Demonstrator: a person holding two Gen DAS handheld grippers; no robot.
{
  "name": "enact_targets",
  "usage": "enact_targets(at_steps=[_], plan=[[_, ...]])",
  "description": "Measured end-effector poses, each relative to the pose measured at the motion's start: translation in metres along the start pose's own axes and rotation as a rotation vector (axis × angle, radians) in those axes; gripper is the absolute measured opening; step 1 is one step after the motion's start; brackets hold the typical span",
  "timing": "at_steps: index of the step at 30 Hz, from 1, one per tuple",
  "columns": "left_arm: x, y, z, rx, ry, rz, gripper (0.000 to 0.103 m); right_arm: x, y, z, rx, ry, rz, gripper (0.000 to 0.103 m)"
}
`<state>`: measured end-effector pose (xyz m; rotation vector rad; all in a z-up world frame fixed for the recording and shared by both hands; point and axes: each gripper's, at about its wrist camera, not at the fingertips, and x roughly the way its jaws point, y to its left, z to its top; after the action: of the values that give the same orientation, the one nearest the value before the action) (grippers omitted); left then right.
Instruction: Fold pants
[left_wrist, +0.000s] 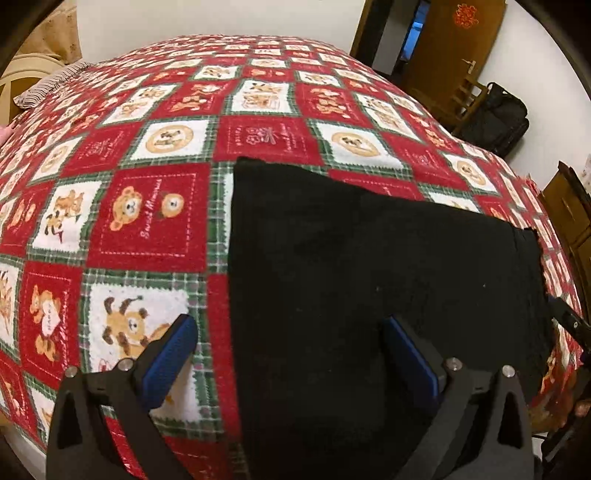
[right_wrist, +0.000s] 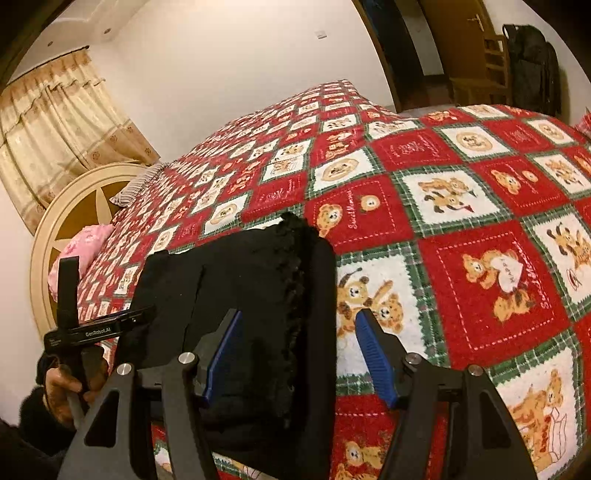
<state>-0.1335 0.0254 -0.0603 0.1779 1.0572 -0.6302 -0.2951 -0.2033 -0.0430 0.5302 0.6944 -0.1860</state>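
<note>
Black pants (left_wrist: 351, 266) lie folded flat on the red bear-print bedspread (left_wrist: 155, 221). My left gripper (left_wrist: 288, 328) is open and empty, hovering over the pants' left edge, one blue-padded finger over the bedspread and the other over the cloth. In the right wrist view the pants (right_wrist: 255, 280) show a frilly seam. My right gripper (right_wrist: 295, 325) is open and empty over the pants' right edge. The left gripper's body (right_wrist: 92, 328) shows at the pants' far side, held by a hand.
A round headboard (right_wrist: 74, 206), a striped pillow (left_wrist: 51, 83) and a pink item (right_wrist: 85, 243) lie at the bed's head. A wooden door (left_wrist: 458, 48), a chair with a black bag (left_wrist: 498, 118) and a wooden cabinet (left_wrist: 572, 221) stand beside the bed.
</note>
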Motion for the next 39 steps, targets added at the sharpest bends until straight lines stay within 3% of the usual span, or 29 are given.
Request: enact_targets(at_steps=[3, 8, 11, 14, 18, 22, 24, 26, 31, 34, 36, 39], plan=[[0.002, -0.001, 0.0, 0.005, 0.003, 0.003, 0.103, 0.009, 0.01, -0.005, -0.022, 0.058, 0.05, 0.064], [0.003, 0.002, -0.001, 0.005, 0.005, -0.013, 0.103, 0.025, 0.036, -0.014, -0.159, 0.092, -0.057, 0.064], [0.003, 0.002, -0.001, 0.02, 0.014, -0.026, 0.103, 0.021, 0.03, -0.007, -0.119, 0.057, -0.09, 0.064], [0.004, 0.002, 0.0, 0.026, 0.016, -0.023, 0.103, 0.022, 0.019, -0.002, -0.057, 0.075, -0.042, 0.064], [0.006, -0.003, 0.001, 0.036, 0.014, 0.009, 0.103, 0.03, 0.031, -0.002, -0.105, 0.112, -0.068, 0.063], [0.005, -0.002, -0.001, 0.033, 0.009, 0.01, 0.103, 0.033, 0.03, -0.007, -0.098, 0.132, -0.035, 0.046], [0.003, -0.005, -0.001, 0.037, 0.003, 0.006, 0.096, 0.03, 0.027, -0.006, -0.085, 0.127, -0.031, 0.031], [0.0, -0.012, -0.001, 0.061, -0.003, -0.015, 0.075, 0.028, 0.022, -0.006, -0.052, 0.122, -0.009, 0.027], [-0.004, -0.021, 0.0, 0.093, -0.009, 0.012, 0.069, 0.026, 0.026, -0.005, -0.079, 0.119, -0.027, 0.028], [-0.003, -0.019, 0.001, 0.083, -0.003, 0.007, 0.069, 0.023, 0.021, -0.004, -0.039, 0.11, -0.019, 0.035], [-0.002, -0.019, 0.001, 0.076, -0.002, 0.014, 0.072, 0.027, 0.016, -0.006, -0.003, 0.123, -0.019, 0.043], [0.001, -0.017, 0.003, 0.052, 0.006, 0.023, 0.08, 0.03, 0.019, -0.004, -0.018, 0.127, -0.032, 0.043]])
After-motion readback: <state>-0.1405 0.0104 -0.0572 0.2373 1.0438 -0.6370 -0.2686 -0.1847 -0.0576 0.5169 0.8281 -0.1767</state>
